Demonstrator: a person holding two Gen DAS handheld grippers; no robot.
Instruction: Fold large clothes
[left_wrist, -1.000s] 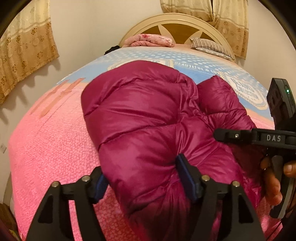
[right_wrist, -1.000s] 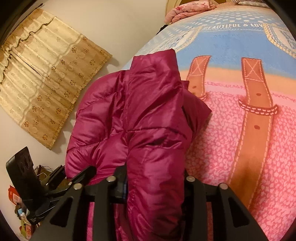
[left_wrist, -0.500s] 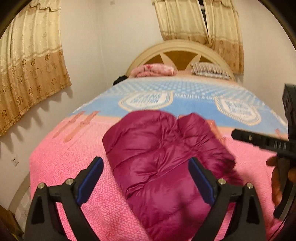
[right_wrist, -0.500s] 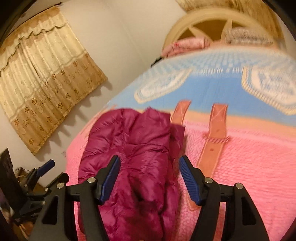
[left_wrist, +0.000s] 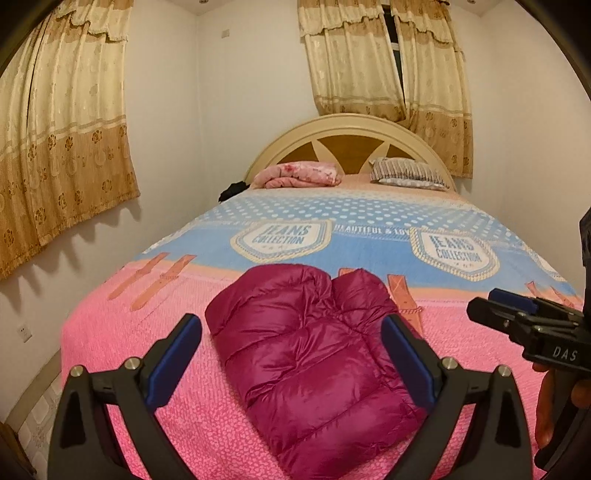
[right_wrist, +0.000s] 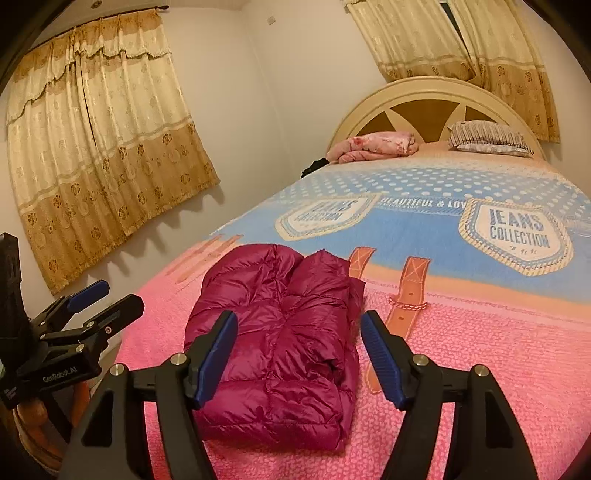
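Hanging on the left wall, a cream and tan curtain (left_wrist: 62, 122) with a flower border reaches down toward the left edge of the bed (left_wrist: 110, 332), and a white wall socket (left_wrist: 25, 332) sits low on that wall near the bed's front left corner. Below it the left gripper (left_wrist: 291, 354) hovers above the front edge of the bed with its jaws spread wide and grasping nothing, its blue pads (left_wrist: 173, 358) well apart on either side of the jacket as seen from its own camera. The magenta puffer jacket (left_wrist: 310, 365) lies folded into a compact bundle on the pink part of the bedspread, toward the front edge and somewhat left of the middle, free of both grippers. Farther back the bedspread turns blue with "JEANS COLLECTION" badges (right_wrist: 517, 236) and printed orange straps (right_wrist: 406, 295). At the head edge, a folded pink blanket (left_wrist: 299, 173) lies to the left and a striped pillow (left_wrist: 406, 173) to the right, against an arched cream headboard (left_wrist: 351, 136), with a second curtain (left_wrist: 388, 74) above it. At the right, the right gripper (right_wrist: 299, 354) also hangs released and empty above the front edge.
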